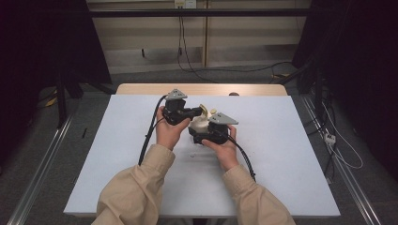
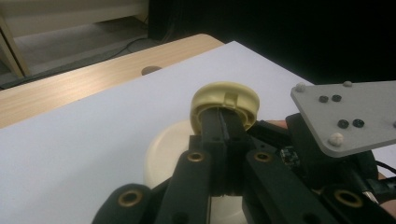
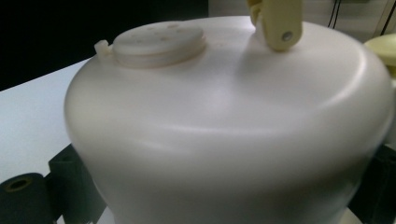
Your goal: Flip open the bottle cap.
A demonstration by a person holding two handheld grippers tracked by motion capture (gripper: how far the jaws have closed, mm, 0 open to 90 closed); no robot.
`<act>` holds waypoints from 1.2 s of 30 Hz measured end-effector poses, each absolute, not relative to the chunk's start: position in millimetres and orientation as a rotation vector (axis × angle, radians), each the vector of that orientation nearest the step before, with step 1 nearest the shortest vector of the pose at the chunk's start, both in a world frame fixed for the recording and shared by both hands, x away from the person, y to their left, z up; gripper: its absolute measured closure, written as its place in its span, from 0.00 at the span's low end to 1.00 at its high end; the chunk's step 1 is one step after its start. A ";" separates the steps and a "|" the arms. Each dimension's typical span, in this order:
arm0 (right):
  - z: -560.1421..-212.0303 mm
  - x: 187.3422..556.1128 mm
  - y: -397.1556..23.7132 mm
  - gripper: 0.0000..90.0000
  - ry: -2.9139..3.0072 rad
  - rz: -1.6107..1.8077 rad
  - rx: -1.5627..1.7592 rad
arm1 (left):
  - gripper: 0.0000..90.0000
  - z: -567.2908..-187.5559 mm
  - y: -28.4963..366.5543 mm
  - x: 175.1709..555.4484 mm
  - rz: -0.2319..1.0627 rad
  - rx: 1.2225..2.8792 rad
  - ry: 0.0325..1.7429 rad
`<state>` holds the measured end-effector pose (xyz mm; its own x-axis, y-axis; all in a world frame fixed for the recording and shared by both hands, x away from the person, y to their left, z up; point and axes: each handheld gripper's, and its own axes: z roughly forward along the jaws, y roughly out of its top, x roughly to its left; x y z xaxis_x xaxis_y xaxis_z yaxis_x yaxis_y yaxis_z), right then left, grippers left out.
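A cream jug [image 3: 224,140] is held upright near the middle of the counter [image 1: 117,154], on the white sheet that covers it. The right gripper [image 1: 206,129] is clamped around the jug's body; in the right gripper view the body fills the space between the fingers, which are spread wide on it. The left gripper [image 2: 224,126] is closed tight on the rim of the yellow cap [image 2: 226,100], which is seen from the left gripper view tilted up above the jug's shoulder. A yellow handle [image 3: 278,21] is pinned to the top of the jug, beside a flat round strainer lid [image 3: 156,42].

The step in hand is judged to be the opening or seating of the cap. It is best done with the jug kept firmly braced by the right gripper while the cap is swung or turned by the left in a small arc about its own hinge or thread, not pulled sideways. The grip on the thin rim is narrow, so a slip is likely if force is applied off-axis.

Plenty of bare sheet is left on every side of the hands. The far wooden edge [image 1: 202,89] lies well behind the jug, and the near edge is well apart too.
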<state>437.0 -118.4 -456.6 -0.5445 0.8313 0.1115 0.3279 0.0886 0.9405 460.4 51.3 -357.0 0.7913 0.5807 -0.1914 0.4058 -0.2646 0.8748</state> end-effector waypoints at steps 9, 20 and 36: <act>-456.6 437.2 -118.3 0.07 1.916 1.464 1.138 | 1.00 -358.3 48.6 462.8 0.192 1.887 0.749; -456.8 437.0 -118.2 0.07 1.912 1.463 1.137 | 1.00 -361.1 46.5 465.1 0.195 1.888 0.752; -456.8 436.8 -118.3 0.07 1.913 1.460 1.136 | 1.00 -359.8 47.1 463.8 0.204 1.896 0.747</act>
<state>436.8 -118.3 -456.8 -0.5430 0.8326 0.1095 0.3255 0.0884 0.9414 463.8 47.1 -359.8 0.7913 0.5812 -0.1896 0.4046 -0.2654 0.8751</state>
